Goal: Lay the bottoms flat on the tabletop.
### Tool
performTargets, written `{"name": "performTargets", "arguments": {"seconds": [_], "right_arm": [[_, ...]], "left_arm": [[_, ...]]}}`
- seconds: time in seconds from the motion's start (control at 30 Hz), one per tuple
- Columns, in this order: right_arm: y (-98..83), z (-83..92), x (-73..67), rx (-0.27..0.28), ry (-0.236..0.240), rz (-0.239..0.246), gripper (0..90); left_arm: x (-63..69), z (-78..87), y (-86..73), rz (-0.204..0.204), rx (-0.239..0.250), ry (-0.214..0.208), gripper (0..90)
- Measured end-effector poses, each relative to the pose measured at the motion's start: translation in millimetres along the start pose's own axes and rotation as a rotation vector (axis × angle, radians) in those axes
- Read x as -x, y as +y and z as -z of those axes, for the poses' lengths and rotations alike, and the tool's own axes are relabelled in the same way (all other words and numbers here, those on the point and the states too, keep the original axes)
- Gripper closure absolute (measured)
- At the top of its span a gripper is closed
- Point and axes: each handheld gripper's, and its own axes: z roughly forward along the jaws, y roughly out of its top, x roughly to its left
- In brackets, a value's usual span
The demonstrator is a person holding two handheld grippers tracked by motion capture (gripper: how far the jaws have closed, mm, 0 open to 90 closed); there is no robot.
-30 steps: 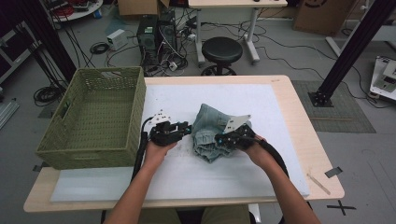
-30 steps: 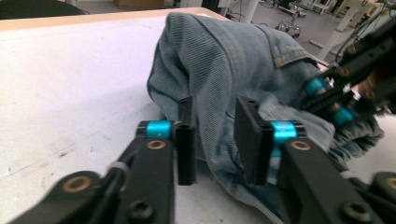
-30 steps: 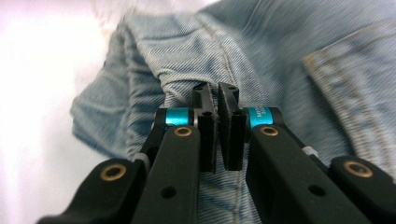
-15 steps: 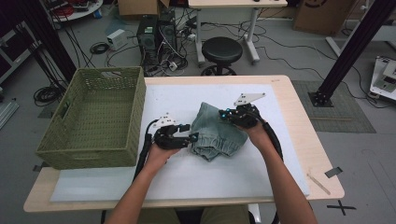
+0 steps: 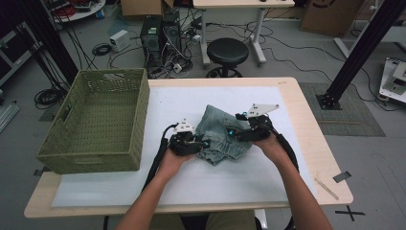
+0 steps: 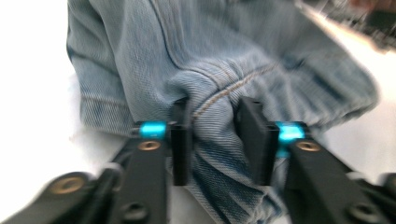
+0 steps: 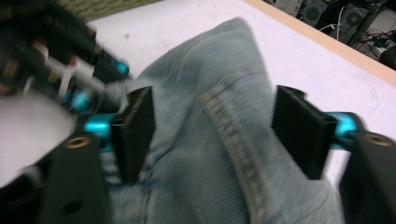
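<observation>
A bundle of light blue jeans (image 5: 216,125) lies crumpled on the white mat in the middle of the table. My left gripper (image 5: 204,143) sits at the bundle's left edge; its jaws have just been closing, and the left gripper view shows my left gripper (image 6: 215,135) pinching a bunched seam of the jeans (image 6: 224,51) between both pads. My right gripper (image 5: 232,132) is at the bundle's right side. Its jaws have just been opening, and the right gripper view shows my right gripper (image 7: 219,126) spread wide over a seam of the jeans (image 7: 205,158), with neither pad pressing.
A green woven basket (image 5: 91,160) stands at the table's left. The white mat (image 5: 210,184) covers most of the wooden table (image 5: 311,124). Behind the table are a black stool (image 5: 227,50), computer cases and cables. My left gripper (image 7: 74,81) appears blurred in the right gripper view.
The right gripper moved away from the person along the jeans' right side, then came back a little, and its jaws parted. The left gripper shifted slightly right onto the denim.
</observation>
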Motion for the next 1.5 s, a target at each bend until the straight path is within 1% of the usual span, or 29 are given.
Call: {"name": "performTargets", "arguments": {"seconds": [0.03,0.1,0.17,0.23,0.27,0.33,0.37,0.4,0.43,0.47,0.53,0.6,0.63,0.7,0.77,0.8,0.83,0.87,0.9,0.93,0.97,1.0,1.03,1.07,1.13,1.17,1.27,1.33,1.5], "right_arm": [[-2.9,2.2,-2.0,0.002,0.003,0.007,26.2],[-9.5,6.1,-5.3,0.002,0.021,0.016,25.6],[-14.8,8.2,-8.2,-0.018,0.019,0.038,22.5],[-17.6,8.9,-11.8,-0.026,0.012,0.062,22.2],[-18.3,8.7,-14.2,-0.034,0.021,0.071,22.2],[-19.0,6.3,-19.3,-0.054,0.019,0.117,22.3],[-19.4,3.3,-23.8,-0.076,0.025,0.150,22.4],[-20.1,-1.6,-27.9,-0.092,0.019,0.197,22.5],[-20.4,-4.7,-30.5,-0.105,0.012,0.224,23.1],[-20.9,-9.0,-34.0,-0.123,-0.007,0.252,23.1],[-21.6,-17.3,-37.7,-0.143,-0.030,0.286,23.7],[-21.7,-23.3,-37.9,-0.151,-0.052,0.319,25.1],[-21.7,-25.3,-37.0,-0.151,-0.048,0.313,26.2],[-22.5,-27.8,-34.7,-0.152,-0.017,0.298,27.1],[-23.9,-28.4,-34.3,-0.156,0.033,0.287,27.8],[-24.7,-29.0,-35.5,-0.163,0.061,0.294,28.4],[-25.9,-30.7,-38.4,-0.174,0.076,0.304,28.5],[-26.7,-33.6,-41.1,-0.187,0.061,0.329,29.3],[-26.9,-35.7,-42.4,-0.199,0.037,0.342,36.7],[-26.2,-36.5,-41.9,-0.191,0.024,0.334,43.7],[-24.8,-36.5,-39.8,-0.182,0.041,0.321,54.7],[-23.7,-35.9,-38.1,-0.174,0.061,0.306,68.1],[-21.9,-33.7,-35.5,-0.152,0.064,0.290,76.8],[-20.0,-31.8,-32.6,-0.140,0.067,0.267,82.9],[-16.3,-27.7,-24.5,-0.106,0.082,0.208,87.2],[-14.3,-25.7,-20.6,-0.081,0.081,0.176,87.3],[-6.2,-22.8,-10.1,-0.040,0.037,0.116,87.6],[-1.4,-24.3,-3.5,-0.027,0.006,0.083,87.6],[7.2,-31.5,10.9,-0.010,-0.080,0.018,87.7]], "left_arm": [[-2.5,3.9,1.9,0.010,0.027,0.002,71.1],[-10.7,11.8,4.8,0.059,0.079,0.003,73.1],[-20.4,18.5,5.8,0.098,0.100,0.016,73.2],[-26.9,24.4,5.2,0.120,0.114,0.036,73.6],[-29.3,27.1,4.7,0.132,0.126,0.044,73.8],[-33.5,30.8,4.0,0.158,0.144,0.064,74.1],[-35.6,31.8,3.7,0.168,0.145,0.075,74.2],[-36.3,31.9,3.4,0.172,0.146,0.080,74.2],[-36.6,32.0,3.1,0.173,0.142,0.086,74.2],[-36.9,32.1,2.9,0.172,0.139,0.088,74.1],[-37.5,32.3,2.6,0.174,0.142,0.105,74.1],[-40.0,33.5,2.1,0.179,0.141,0.116,74.0],[-40.9,33.9,1.8,0.184,0.143,0.120,73.9],[-43.2,34.3,1.0,0.183,0.139,0.130,73.9],[-45.6,34.4,0.2,0.192,0.141,0.137,73.9],[-47.3,34.5,-0.3,0.193,0.141,0.144,73.9],[-48.8,34.4,-0.8,0.194,0.141,0.141,73.9],[-48.8,33.6,-1.2,0.202,0.145,0.137,73.9],[-48.5,33.3,-1.6,0.191,0.144,0.135,73.8],[-47.9,33.5,-1.8,0.182,0.146,0.137,73.6],[-47.7,33.9,-1.9,0.180,0.147,0.137,73.1],[-47.9,34.7,-2.2,0.182,0.147,0.133,71.5],[-48.2,35.3,-2.7,0.178,0.150,0.135,69.2],[-48.4,35.9,-3.1,0.182,0.155,0.134,66.1],[-48.3,37.3,-3.2,0.188,0.170,0.134,57.2],[-47.8,38.4,-2.6,0.185,0.173,0.129,54.4],[-43.4,40.3,-0.2,0.160,0.188,0.131,48.2],[-39.2,41.2,1.5,0.134,0.195,0.128,46.2],[-31.4,41.4,2.2,0.081,0.185,0.140,42.4]]}}
